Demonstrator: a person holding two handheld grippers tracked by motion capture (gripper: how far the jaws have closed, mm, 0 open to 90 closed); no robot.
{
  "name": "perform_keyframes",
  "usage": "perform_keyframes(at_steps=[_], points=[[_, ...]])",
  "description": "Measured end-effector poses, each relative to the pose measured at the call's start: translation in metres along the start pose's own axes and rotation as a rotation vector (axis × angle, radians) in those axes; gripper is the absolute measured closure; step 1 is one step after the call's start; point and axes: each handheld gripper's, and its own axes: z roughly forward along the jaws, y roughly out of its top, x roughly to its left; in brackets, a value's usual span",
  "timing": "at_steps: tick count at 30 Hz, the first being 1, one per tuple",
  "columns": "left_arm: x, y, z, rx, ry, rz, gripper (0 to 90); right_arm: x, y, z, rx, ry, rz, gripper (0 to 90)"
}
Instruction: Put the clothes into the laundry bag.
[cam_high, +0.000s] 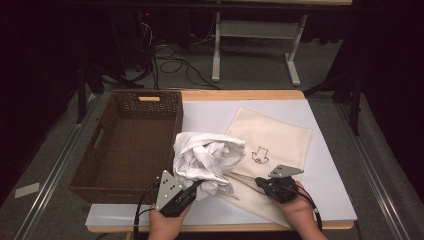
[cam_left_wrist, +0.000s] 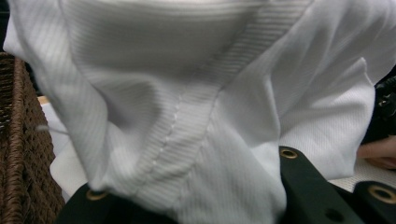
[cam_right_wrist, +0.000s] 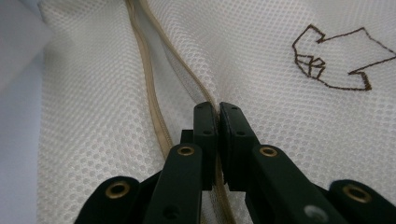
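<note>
A crumpled white ribbed garment (cam_high: 207, 160) lies bunched at the table's middle, beside the basket. My left gripper (cam_high: 197, 186) comes in from the near side and is shut on its lower fold; in the left gripper view the cloth (cam_left_wrist: 187, 93) hangs over both jaws of that gripper (cam_left_wrist: 189, 186). A cream mesh laundry bag (cam_high: 272, 140) with a brown stitched arrow mark (cam_high: 260, 155) lies flat to the right. My right gripper (cam_high: 260, 181) is shut on the bag's near edge; in the right gripper view its jaws (cam_right_wrist: 218, 109) pinch the mesh (cam_right_wrist: 280, 46) right at the tan zipper (cam_right_wrist: 149, 93).
A brown wicker basket (cam_high: 177, 125) stands at the left of the table, its wall (cam_left_wrist: 18, 154) close to my left gripper. A white mat (cam_high: 320, 170) covers the wooden table top (cam_high: 240, 95). Beyond the table are cables and a desk frame on the floor.
</note>
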Motion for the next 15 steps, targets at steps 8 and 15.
perform_keyframes(at_steps=[8, 15], points=[[-0.002, 0.0, 0.001, 0.009, -0.008, 0.001, 75.3, -0.002, 0.003, -0.007, -0.023, 0.017, -0.008, 88.6], [-0.003, 0.0, 0.002, 0.011, -0.01, 0.008, 75.2, -0.002, 0.006, -0.011, -0.049, 0.028, 0.001, 89.1]])
